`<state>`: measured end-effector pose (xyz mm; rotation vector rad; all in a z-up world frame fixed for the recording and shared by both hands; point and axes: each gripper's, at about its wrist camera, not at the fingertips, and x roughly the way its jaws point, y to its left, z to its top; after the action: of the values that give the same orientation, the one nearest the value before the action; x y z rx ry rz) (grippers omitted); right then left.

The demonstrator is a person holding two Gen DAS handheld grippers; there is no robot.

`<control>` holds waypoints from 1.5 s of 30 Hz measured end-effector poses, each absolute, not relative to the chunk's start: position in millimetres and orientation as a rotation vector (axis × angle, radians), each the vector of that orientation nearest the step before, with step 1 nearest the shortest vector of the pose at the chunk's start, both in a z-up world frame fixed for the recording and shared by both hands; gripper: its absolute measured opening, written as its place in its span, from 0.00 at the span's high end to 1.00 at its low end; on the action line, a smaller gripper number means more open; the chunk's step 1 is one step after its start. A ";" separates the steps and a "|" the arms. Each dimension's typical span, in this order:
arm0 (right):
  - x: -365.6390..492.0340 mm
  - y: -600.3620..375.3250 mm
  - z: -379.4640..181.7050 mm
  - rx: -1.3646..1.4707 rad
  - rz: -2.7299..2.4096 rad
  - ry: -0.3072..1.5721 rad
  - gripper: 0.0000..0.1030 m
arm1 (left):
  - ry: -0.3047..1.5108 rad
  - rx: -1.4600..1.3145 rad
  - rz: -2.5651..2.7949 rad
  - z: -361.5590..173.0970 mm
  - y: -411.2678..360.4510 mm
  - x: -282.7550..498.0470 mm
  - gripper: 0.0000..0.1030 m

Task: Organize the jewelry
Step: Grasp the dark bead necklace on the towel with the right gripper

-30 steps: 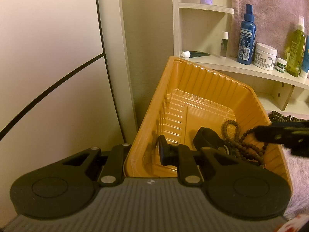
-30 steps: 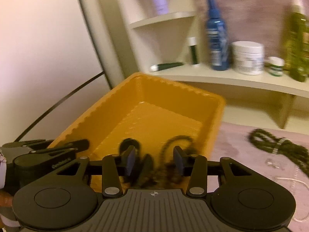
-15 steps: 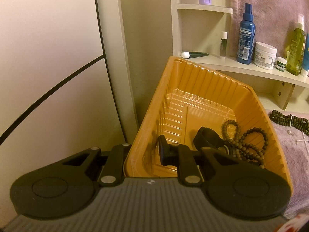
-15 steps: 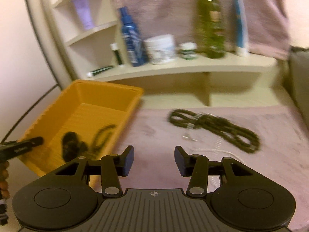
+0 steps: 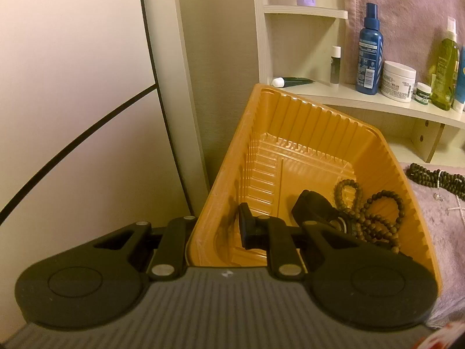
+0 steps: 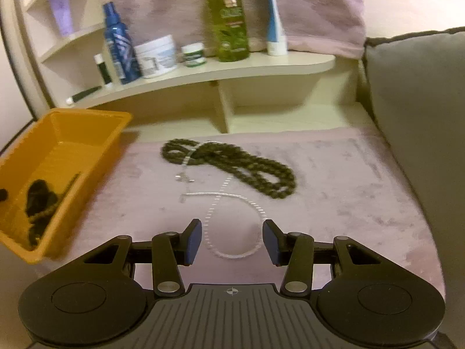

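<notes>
An orange plastic tray point(image 5: 290, 107) point(image 6: 87, 145) stands at the left of a mauve cloth. Inside lie a brown bead bracelet point(image 5: 375, 215) and a black item point(image 5: 314, 209). My left gripper point(image 5: 215, 232) is shut on the tray's near left rim, one finger inside and one outside. My right gripper point(image 6: 231, 240) is open and empty, just above a thin white bead chain point(image 6: 232, 250) on the cloth. A long dark bead necklace point(image 6: 247, 165) lies beyond it, also showing in the left wrist view point(image 5: 436, 177).
A curved cream shelf point(image 6: 232, 69) behind holds a blue spray bottle point(image 6: 119, 46), a white jar point(image 6: 157, 56), a green bottle point(image 6: 229, 17) and tubes. A grey cushion point(image 6: 415, 110) stands at the right. A white wall panel point(image 5: 72, 87) is at the left.
My right gripper has swung out of the tray to the right, over the cloth, and now hangs over the white chain. The left gripper and tray have stayed put.
</notes>
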<state>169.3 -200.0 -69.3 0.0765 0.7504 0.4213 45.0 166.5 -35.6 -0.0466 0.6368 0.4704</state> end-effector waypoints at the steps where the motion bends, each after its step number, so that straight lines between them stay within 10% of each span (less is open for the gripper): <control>1: 172.2 -201.8 -69.8 0.069 0.419 0.746 0.55 | 0.637 -0.047 0.471 -35.6 166.6 45.0 0.84; 23: 232.7 -193.5 -92.8 -0.023 0.386 0.716 0.56 | 0.638 -0.048 0.471 -36.1 166.2 44.7 0.84; 29: 224.0 -184.9 -90.8 -0.095 0.430 0.663 0.93 | 0.639 -0.049 0.471 -36.4 166.3 44.7 0.84; 36: 216.4 -199.0 -79.3 -0.025 0.439 0.703 0.93 | 0.639 -0.050 0.471 -37.1 166.7 45.0 0.84; 41: 202.9 -202.4 -80.5 -0.022 0.446 0.703 0.50 | 0.640 -0.051 0.471 -37.0 166.7 45.0 0.84; 45: 193.8 -198.3 -75.7 0.000 0.488 0.686 0.50 | 0.640 -0.049 0.471 -37.1 166.8 45.0 0.84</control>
<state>193.8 -198.3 -75.7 -0.0004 0.6861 0.4876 45.0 166.8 -37.1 -0.0495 0.6401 0.4714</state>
